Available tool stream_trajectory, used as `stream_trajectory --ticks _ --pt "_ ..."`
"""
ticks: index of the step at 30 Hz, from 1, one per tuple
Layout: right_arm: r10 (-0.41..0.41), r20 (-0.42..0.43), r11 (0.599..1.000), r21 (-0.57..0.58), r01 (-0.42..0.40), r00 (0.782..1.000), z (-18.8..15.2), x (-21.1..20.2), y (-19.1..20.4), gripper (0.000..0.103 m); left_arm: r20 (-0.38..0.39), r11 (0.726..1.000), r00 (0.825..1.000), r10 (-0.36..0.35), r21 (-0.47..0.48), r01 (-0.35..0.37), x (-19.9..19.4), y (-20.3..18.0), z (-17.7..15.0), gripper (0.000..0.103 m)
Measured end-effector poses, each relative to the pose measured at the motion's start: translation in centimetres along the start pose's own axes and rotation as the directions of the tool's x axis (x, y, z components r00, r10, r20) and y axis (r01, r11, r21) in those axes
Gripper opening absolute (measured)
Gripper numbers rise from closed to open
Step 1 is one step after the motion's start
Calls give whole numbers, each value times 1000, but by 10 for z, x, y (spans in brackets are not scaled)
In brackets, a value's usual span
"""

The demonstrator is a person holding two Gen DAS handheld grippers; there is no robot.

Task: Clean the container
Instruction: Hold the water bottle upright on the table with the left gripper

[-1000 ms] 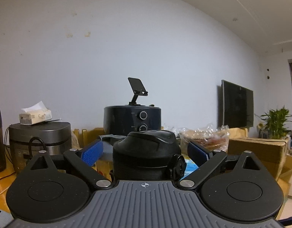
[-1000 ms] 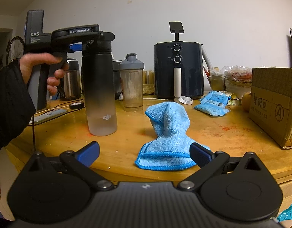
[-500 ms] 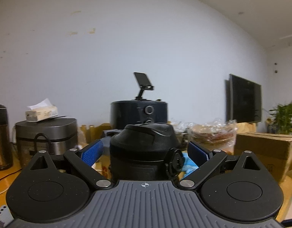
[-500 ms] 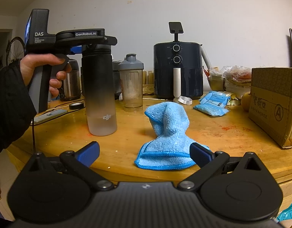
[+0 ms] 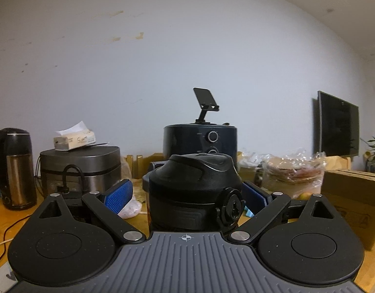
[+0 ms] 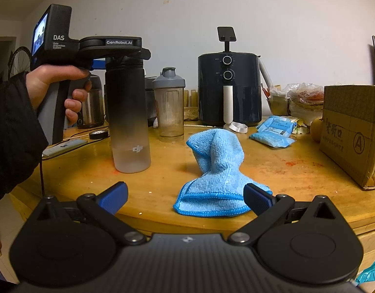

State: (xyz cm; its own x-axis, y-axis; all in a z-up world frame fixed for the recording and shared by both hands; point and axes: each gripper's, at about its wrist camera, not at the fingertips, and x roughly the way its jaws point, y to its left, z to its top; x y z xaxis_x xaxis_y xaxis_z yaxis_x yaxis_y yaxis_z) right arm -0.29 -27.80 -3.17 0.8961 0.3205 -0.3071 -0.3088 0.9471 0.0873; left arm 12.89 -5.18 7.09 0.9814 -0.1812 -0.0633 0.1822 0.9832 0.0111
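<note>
Black at the lid and fading to frosted clear at the base, the bottle (image 6: 128, 119) stands upright on the desk (image 6: 273, 171). The left gripper (image 5: 187, 193) sits level with the bottle's lid (image 5: 191, 183), one blue pad on each side of it. In the left wrist view a gap shows between each pad and the lid, so the pads stand apart and are not clamped on it. In the right wrist view the left hand (image 6: 58, 88) holds that gripper's handle, and its fingers reach the bottle's neck; contact there cannot be confirmed.

The right gripper (image 6: 185, 199) hangs at the near edge of the desk, its pads wide apart and holding nothing. A blue cloth (image 6: 216, 175) lies heaped on the desk directly ahead of it, with the cloth's near hem between the two pads in the view. The bottle stands ahead and to the left of this gripper, apart from the cloth.

Behind the cloth stands a shaker (image 6: 169, 105), and further back an air fryer (image 6: 229, 88). A cardboard box (image 6: 353, 131) rests far right of the right gripper.
</note>
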Motion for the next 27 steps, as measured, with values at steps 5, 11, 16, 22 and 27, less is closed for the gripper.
stream_trajectory --ticks 5,11,16,22,27 --pt "-1 -1 1000 1 1 1000 -1 0 1 103 -20 999 999 32 -25 -32 1 0 2 92" --pt "-3 -1 1000 3 3 1000 -5 0 1 103 -32 999 999 32 -31 -33 1 -4 2 90" --pt "-4 0 1000 4 4 1000 -5 0 0 103 -39 999 998 42 -32 -44 3 -6 1 80" --pt "-6 -1 1000 5 6 1000 -5 0 0 103 -27 999 999 40 -33 -41 1 -9 0 69" --pt "-10 -1 1000 2 10 1000 -5 1 0 103 -21 999 999 43 -26 -43 0 -10 -2 68"
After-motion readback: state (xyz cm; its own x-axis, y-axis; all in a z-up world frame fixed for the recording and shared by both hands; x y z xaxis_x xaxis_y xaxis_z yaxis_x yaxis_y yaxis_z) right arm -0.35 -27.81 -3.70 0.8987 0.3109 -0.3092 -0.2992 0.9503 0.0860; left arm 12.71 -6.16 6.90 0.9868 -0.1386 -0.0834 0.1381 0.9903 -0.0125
